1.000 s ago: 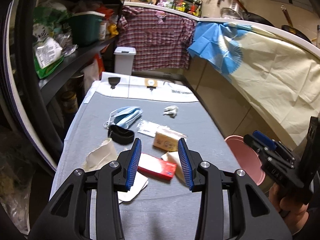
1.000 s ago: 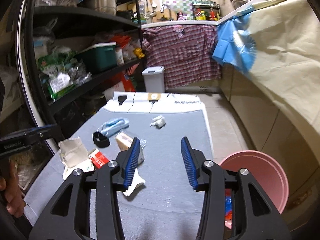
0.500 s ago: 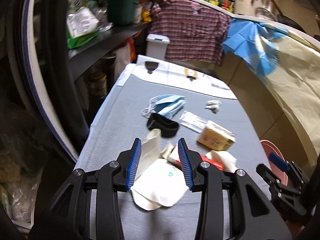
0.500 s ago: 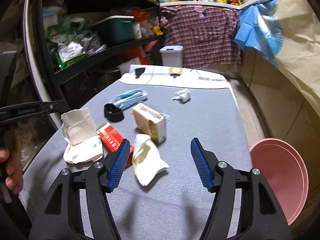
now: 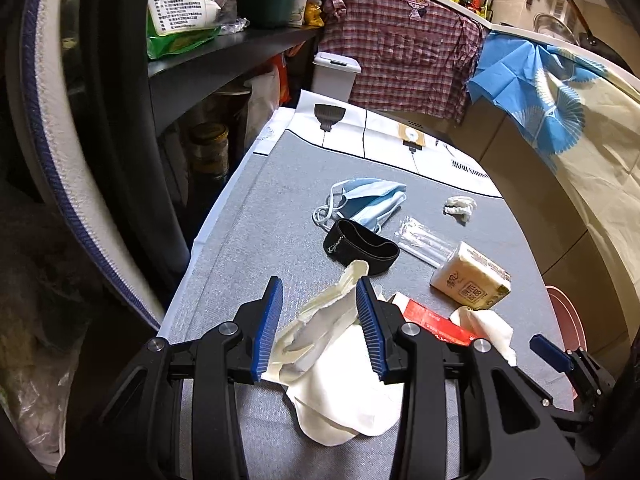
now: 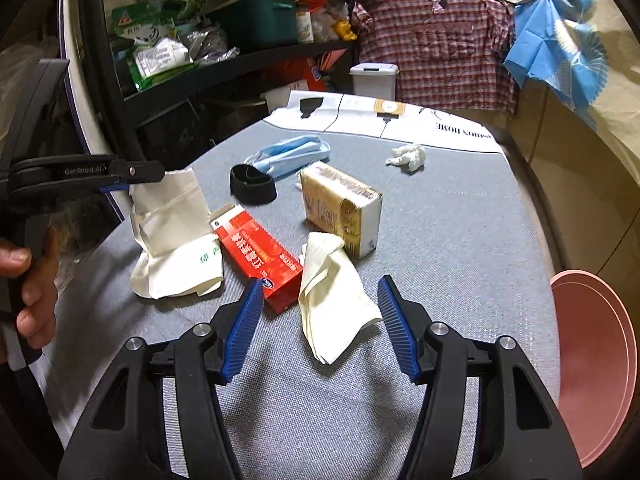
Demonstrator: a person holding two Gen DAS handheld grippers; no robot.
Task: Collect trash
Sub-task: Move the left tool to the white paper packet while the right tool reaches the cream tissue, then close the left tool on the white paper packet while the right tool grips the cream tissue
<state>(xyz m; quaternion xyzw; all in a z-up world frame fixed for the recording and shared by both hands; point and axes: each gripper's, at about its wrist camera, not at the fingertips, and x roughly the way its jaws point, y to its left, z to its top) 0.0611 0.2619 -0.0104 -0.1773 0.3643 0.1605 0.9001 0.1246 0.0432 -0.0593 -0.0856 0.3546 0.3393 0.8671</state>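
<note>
Trash lies on a grey table (image 5: 256, 240). My left gripper (image 5: 319, 324) is open around the raised top of a cream paper bag (image 5: 340, 360), also in the right wrist view (image 6: 172, 236). My right gripper (image 6: 320, 324) is open over a crumpled cream tissue (image 6: 332, 300). Beside it lie a red box (image 6: 260, 258) and a tan tissue pack (image 6: 340, 208). Farther back are a black band (image 6: 252, 184), a blue face mask (image 6: 292, 154) and a white paper wad (image 6: 408, 156).
A pink bin (image 6: 596, 360) stands below the table's right edge. Dark shelves (image 6: 224, 64) with bags and a green tub line the left. A white lidded bin (image 6: 374, 80) and a plaid cloth (image 6: 436, 40) are beyond the far end. A clear wrapper (image 5: 424, 240) lies mid-table.
My left gripper moved left from the red box to the cream paper bag and closed in around its top. My right gripper moved forward and opened wider over the crumpled tissue.
</note>
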